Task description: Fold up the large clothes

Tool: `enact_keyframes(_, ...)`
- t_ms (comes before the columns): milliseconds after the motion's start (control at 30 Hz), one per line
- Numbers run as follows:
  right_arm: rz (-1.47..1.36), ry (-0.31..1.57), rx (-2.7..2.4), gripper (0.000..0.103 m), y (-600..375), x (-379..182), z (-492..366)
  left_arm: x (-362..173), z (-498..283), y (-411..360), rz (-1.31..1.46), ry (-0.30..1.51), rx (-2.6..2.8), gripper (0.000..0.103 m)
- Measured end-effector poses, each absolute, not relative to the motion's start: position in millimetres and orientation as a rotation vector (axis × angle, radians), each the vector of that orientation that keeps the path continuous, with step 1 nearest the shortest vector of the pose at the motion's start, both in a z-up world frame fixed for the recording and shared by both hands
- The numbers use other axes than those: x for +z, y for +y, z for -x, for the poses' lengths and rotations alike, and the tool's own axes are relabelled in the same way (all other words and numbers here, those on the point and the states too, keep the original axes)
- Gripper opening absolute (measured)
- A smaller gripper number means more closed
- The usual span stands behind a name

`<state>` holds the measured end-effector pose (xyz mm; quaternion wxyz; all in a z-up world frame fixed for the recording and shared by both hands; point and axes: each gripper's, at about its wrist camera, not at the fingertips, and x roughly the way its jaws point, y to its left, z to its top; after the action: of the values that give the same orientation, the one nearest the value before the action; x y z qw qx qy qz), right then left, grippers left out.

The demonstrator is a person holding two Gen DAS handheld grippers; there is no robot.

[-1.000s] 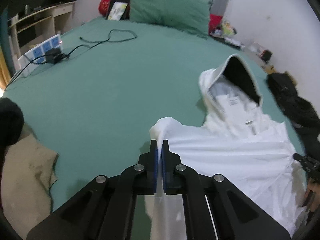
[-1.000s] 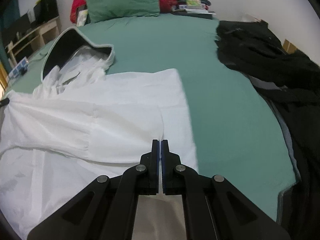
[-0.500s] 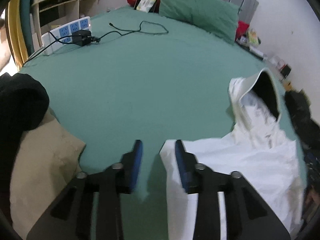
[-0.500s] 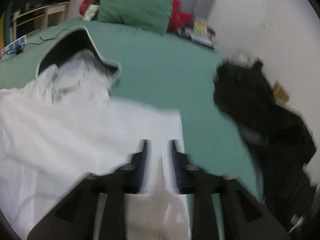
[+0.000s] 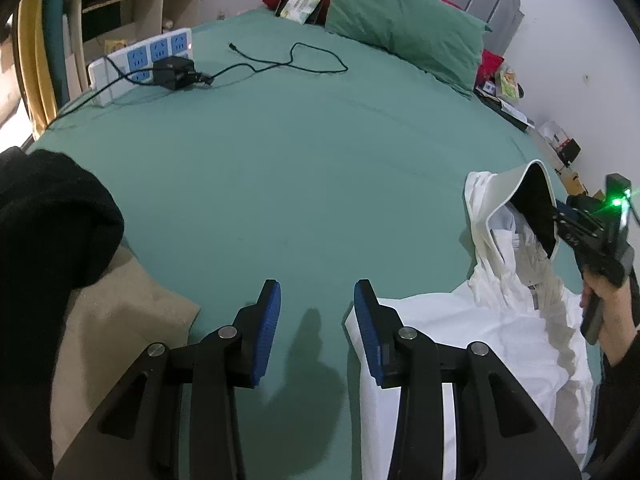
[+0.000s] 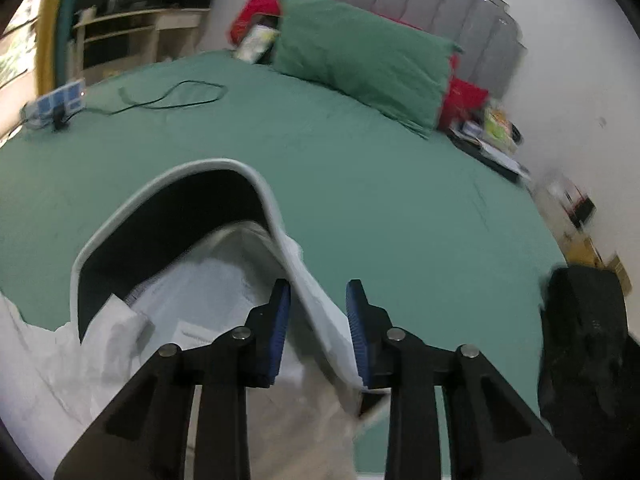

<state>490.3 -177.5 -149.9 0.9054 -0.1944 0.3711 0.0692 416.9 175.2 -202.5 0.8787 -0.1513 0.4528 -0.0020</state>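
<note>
A white hooded jacket [image 5: 480, 332] lies spread on the green bed [image 5: 300, 180], its dark-lined hood [image 5: 532, 204] standing up at the far end. My left gripper [image 5: 316, 300] is open and empty, just left of the jacket's near corner, above bare sheet. My right gripper [image 6: 318, 300] is open, its jaws on either side of the hood's right rim [image 6: 312, 292]; the hood [image 6: 180, 208] opens to the left of it. The right gripper also shows in the left wrist view [image 5: 560, 216] at the hood.
A black garment [image 5: 44, 232] and a beige one [image 5: 116, 328] lie at the bed's left edge. A power strip [image 5: 140, 64] with charger and cable [image 5: 288, 60] lies far left. A green pillow [image 5: 404, 28] sits at the headboard. Dark clothes [image 6: 584, 332] lie right.
Both grippers were shut on the jacket's cloth and have opened and let it go. The right gripper has moved forward to the hood. The left has shifted off the jacket's corner.
</note>
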Motion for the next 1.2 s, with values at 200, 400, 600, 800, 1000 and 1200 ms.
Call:
enact_keyframes(200, 0.597, 0.817, 0.267, 0.003, -157.4, -167.8, -432.4, -201.1, -412.3, 171.5, 0.352, 0.958, -0.039, 0.041)
enact_keyframes(400, 0.666, 0.868, 0.267, 0.006, -178.7, -184.5, -369.3, -194.7, -399.8, 159.1, 0.33, 0.937, -0.059, 0.041)
enact_keyframes(600, 0.306, 0.921, 0.405, 0.025, -211.2, -173.5, -363.1, -190.4, -394.8, 159.0, 0.295, 0.911, -0.028, 0.04)
enact_keyframes(800, 0.154, 0.883, 0.446, 0.056, -227.6, -132.6, -357.9, -190.4, -402.1, 171.2, 0.314, 0.896, 0.002, 0.041)
enact_keyframes(1000, 0.011, 0.698, 0.393, 0.073, -238.8, -75.6, -372.7, -201.1, -412.1, 179.7, 0.365, 0.933, 0.03, 0.04)
enact_keyframes(1200, 0.123, 0.703, 0.378, 0.078, -209.0, -74.6, -459.1, -204.8, -416.3, 171.9, 0.329, 0.941, 0.011, 0.041)
